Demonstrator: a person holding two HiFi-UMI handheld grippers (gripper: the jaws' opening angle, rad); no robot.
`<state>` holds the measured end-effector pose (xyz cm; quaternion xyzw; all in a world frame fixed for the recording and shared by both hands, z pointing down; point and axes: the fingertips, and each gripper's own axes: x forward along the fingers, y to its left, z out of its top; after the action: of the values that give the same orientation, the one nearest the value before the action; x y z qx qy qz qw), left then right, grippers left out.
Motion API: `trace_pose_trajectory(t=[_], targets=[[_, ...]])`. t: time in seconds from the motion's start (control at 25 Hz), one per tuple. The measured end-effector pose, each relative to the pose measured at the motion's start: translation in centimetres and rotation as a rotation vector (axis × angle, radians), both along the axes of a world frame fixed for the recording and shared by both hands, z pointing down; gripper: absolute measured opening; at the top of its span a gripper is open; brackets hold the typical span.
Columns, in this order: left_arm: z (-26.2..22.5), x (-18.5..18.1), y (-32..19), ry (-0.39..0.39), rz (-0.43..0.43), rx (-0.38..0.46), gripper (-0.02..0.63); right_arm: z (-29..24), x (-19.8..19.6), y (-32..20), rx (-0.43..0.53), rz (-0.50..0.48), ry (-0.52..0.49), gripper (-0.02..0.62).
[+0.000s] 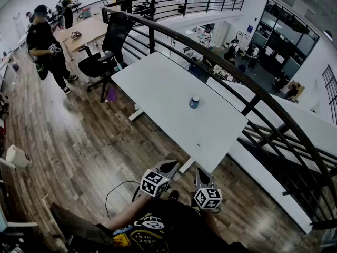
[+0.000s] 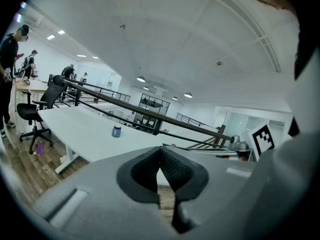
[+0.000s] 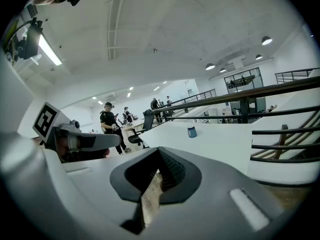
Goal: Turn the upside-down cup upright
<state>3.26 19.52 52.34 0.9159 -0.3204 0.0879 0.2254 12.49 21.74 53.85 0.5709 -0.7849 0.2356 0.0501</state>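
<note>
We hold both grippers low and close to our body, over the wood floor (image 1: 79, 141) just short of the table's near corner. The left gripper (image 1: 169, 166) has its jaws closed together on nothing, and so does the right gripper (image 1: 200, 175). Farther off, the small blue cup (image 1: 194, 102) stands alone on the white table (image 1: 158, 83), well apart from both grippers, toward the black railing (image 1: 251, 105).

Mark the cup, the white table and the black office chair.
cup (image 1: 195, 103), head view, on its blue side wall.
white table (image 1: 163, 88), head view, on a bare stretch of the top.
black office chair (image 1: 118, 29), head view, on its backrest.
</note>
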Motion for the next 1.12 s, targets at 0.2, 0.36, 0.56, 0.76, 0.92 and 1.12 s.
trace_pose_trajectory(t=[0.2, 0.36, 0.56, 0.76, 0.92, 1.12], targets=[[-0.3, -0.1, 0.3, -0.005, -0.009, -0.009, 0.005, -0.3, 0.2, 0.5, 0.002, -0.002, 0.002, 0.0], [0.2, 0.4, 0.9, -0.016, 0.018, -0.019, 0.005, -0.1, 0.1, 0.8, -0.005, 0.001, -0.002, 0.0], [0.1, 1.0, 0.8, -0.028, 0.036, 0.001, 0.005, -0.2, 0.2, 0.7, 0.0, -0.001, 0.001, 0.0], [0.2, 0.8, 0.7, -0.022, 0.039, -0.008, 0.005, 0.0, 0.1, 0.6, -0.005, 0.002, 0.004, 0.0], [0.4, 0.9, 0.6, -0.016, 0.051, -0.018, 0.005, 0.0, 0.0, 0.3, -0.005, 0.005, 0.009, 0.0], [0.3, -0.3, 0.1, -0.004, 0.037, -0.009, 0.005, 0.0, -1.1, -0.3, 0.008, -0.004, -0.009, 0.002]])
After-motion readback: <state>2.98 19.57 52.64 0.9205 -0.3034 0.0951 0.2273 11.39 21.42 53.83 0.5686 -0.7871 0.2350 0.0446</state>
